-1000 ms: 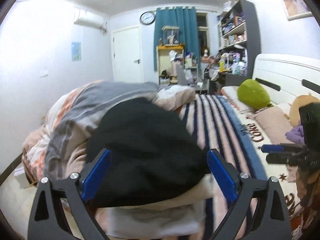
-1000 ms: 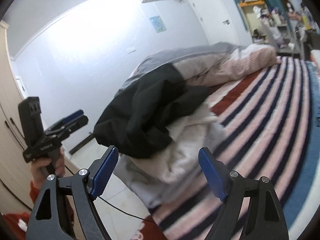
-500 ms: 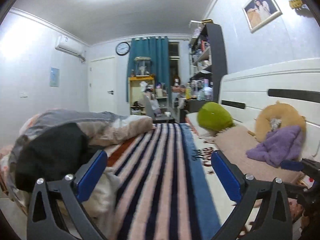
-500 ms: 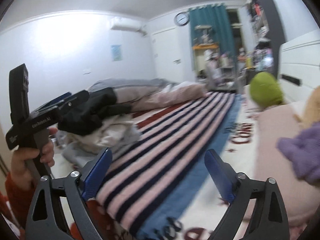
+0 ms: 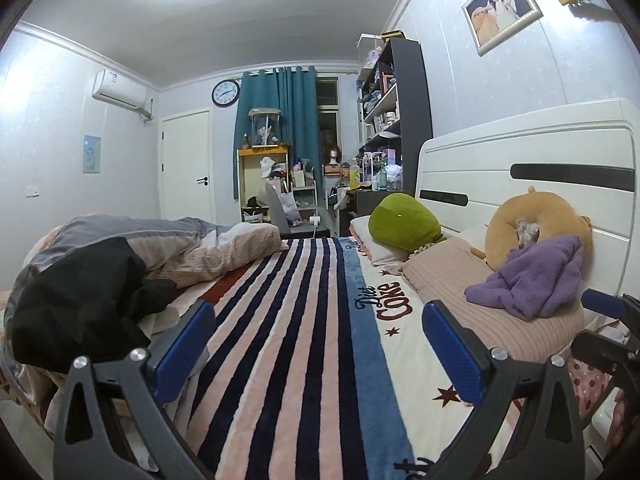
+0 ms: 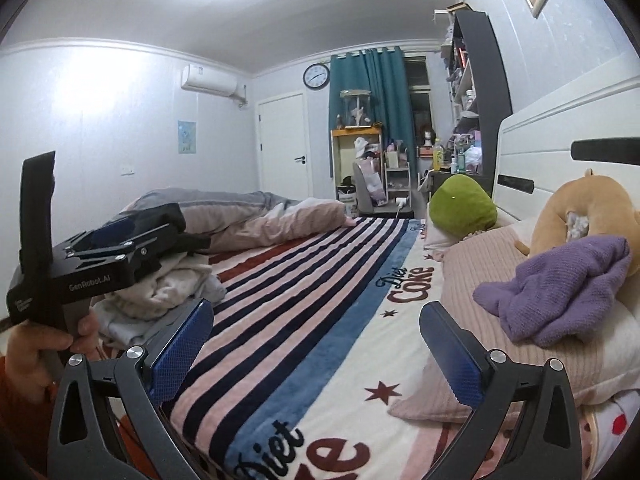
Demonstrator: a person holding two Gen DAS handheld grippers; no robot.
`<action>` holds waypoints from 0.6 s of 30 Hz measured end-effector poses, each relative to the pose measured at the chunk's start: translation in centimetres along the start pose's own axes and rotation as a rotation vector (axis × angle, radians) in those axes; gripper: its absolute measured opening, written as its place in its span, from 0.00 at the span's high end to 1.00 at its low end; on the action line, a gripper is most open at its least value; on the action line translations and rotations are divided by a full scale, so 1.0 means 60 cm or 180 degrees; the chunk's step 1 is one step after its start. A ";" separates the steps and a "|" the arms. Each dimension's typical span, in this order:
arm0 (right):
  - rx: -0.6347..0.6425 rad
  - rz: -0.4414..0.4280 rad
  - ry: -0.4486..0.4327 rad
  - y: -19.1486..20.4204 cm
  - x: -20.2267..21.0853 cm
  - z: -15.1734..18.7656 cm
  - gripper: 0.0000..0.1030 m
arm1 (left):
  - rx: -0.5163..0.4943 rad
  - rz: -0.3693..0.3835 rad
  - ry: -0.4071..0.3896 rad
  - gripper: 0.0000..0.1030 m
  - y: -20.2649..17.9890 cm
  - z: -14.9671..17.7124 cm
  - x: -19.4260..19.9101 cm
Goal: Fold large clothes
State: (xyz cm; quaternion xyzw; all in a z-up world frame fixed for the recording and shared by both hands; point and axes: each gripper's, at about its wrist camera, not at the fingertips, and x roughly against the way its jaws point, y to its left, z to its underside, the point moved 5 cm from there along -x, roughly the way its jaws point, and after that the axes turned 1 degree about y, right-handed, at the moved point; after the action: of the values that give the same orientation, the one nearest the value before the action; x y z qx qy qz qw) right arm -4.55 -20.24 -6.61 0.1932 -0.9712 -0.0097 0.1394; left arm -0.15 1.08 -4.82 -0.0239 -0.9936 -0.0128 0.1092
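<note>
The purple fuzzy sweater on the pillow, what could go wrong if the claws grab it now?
The purple knitted sweater lies crumpled on the pink ribbed pillow, so an open claw might pinch pillow fabric too. It also leans against the tan plush neck cushion, which could tumble when the sweater is pulled. The black garment sits near the bed's edge and may slide off if bumped.

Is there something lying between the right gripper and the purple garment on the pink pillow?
Nothing visible does. The right gripper, jaws open and empty, looks along the bed, and the purple garment lies crumpled on the pink pillow ahead to its right. Only bare striped blanket and pillow surface lie between them.
</note>
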 end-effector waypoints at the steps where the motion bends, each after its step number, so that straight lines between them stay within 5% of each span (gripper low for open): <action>1: -0.0021 0.0002 -0.0014 -0.002 0.002 -0.001 0.00 | 0.0009 -0.0005 0.0004 0.01 0.001 0.001 0.000; 18: -0.0091 0.0016 -0.0039 -0.004 0.003 -0.013 0.00 | 0.0074 -0.0049 0.0005 0.01 0.029 0.017 0.010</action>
State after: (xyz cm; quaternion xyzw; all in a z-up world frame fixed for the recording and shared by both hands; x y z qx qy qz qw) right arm -4.40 -20.52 -5.83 0.1887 -0.9722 -0.0244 0.1361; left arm -0.84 2.89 -5.67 -0.0151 -0.9938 -0.0021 0.1102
